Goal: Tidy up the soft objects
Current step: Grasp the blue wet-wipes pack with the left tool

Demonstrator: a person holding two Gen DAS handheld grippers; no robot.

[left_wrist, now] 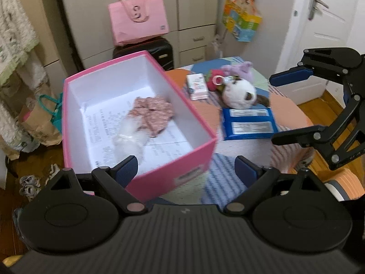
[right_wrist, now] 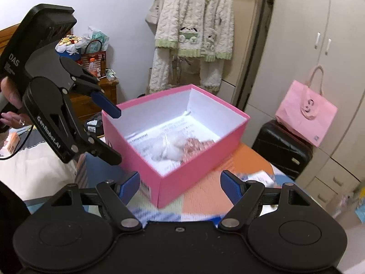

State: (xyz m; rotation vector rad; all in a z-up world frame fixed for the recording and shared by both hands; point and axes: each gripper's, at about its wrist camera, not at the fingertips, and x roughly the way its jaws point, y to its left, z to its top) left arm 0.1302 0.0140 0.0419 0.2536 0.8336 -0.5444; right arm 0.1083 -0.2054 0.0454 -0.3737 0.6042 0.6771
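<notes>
Surface: patchwork bed cover, not a bench; all items rest on it.
Box: pink box, lid off, white inside, printed sheet on its floor; sits at left of the bed.
Already in box: pink floral cloth and a white fluffy item, touching each other.
Still outside: white-and-brown plush toy, purple plush and a red-pink soft piece, clustered at the far right of the box, well apart from it.
Other items: small white carton and blue packet beside the plush; likely not soft.
Left gripper: fingers apart, nothing between them, over the box's near corner.
Right gripper: fingers apart, empty, above the box's near wall.
Step, judged: reach for the next plush toy.
Method: approach from above, close on the toy's round body, lift clear of the blue packet beneath its edge, release low inside the box.
Unclear: motion blur on the near bed cover; the red-pink piece's identity; the plush cluster is almost out of the right wrist view.
</notes>
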